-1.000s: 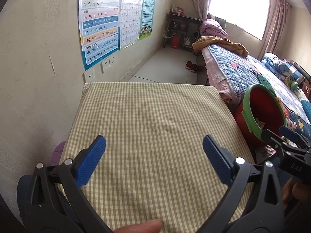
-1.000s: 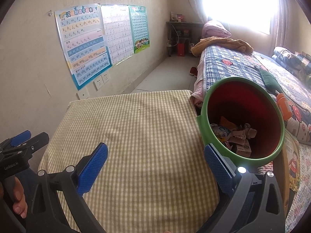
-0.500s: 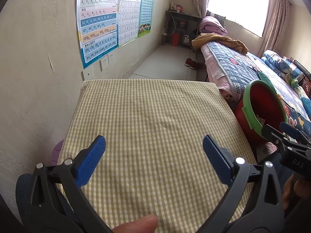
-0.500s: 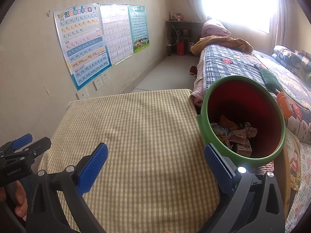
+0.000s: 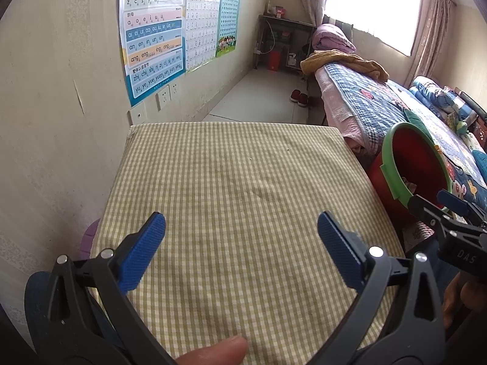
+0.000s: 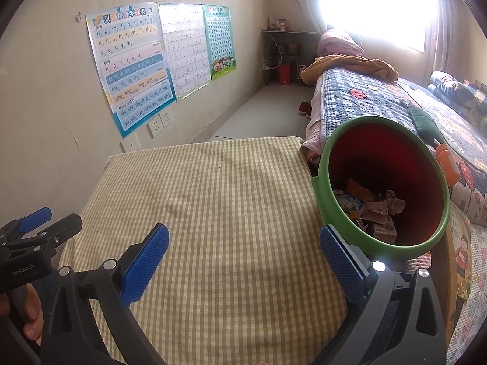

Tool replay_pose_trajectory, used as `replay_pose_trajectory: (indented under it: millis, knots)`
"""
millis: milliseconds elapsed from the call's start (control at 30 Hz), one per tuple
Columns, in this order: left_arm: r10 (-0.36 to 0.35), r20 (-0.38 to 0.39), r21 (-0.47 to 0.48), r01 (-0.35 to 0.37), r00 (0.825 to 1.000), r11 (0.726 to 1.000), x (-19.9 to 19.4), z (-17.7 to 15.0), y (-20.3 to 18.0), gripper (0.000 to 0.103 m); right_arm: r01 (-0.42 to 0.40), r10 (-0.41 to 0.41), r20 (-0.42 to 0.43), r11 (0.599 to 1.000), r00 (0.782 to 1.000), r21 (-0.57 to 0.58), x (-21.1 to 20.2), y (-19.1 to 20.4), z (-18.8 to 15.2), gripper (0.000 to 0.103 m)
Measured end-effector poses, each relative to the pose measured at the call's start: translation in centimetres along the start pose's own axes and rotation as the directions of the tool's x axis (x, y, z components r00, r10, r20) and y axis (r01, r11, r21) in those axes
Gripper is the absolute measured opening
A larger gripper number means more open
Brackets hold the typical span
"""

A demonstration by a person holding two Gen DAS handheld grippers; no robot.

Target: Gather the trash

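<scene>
A red bin with a green rim (image 6: 386,182) stands at the right edge of the checked table (image 6: 213,213); it also shows in the left wrist view (image 5: 414,164). Crumpled wrappers and small cartons (image 6: 371,210) lie at its bottom. My left gripper (image 5: 242,243) is open and empty above the near part of the table (image 5: 243,182). My right gripper (image 6: 243,249) is open and empty above the table's near right part, its right finger just left of the bin. No loose trash shows on the cloth.
A wall with posters (image 5: 155,33) and sockets runs along the table's left side. A bed with quilts (image 6: 395,103) lies behind and right of the bin. Red slippers (image 5: 299,97) sit on the floor beyond the table.
Both grippers stay open and empty. The left view has drifted slightly back and down, so the table's far edge sits a little lower; the right view is nearly unchanged.
</scene>
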State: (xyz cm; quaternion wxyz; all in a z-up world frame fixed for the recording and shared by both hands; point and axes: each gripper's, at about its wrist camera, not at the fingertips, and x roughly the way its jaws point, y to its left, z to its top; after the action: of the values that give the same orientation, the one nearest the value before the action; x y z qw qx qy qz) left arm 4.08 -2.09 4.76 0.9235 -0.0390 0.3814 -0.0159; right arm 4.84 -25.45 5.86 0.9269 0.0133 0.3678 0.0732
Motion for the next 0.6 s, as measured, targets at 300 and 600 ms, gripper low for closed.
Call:
replay_pose_trajectory:
  millis: [300, 600]
  knots:
    - [0.001, -0.004, -0.005, -0.001, 1.0, 1.0, 0.08, -0.05, 0.09, 0.098, 0.005, -0.005, -0.001, 1.0, 1.0, 0.001, 0.13, -0.06, -0.01, 0.096]
    - [-0.033, 0.012, -0.036, 0.033, 0.999, 0.999, -0.19, -0.22, 0.53, 0.098, 0.005, -0.005, -0.004, 1.0, 1.0, -0.002, 0.19, -0.03, -0.05, 0.096]
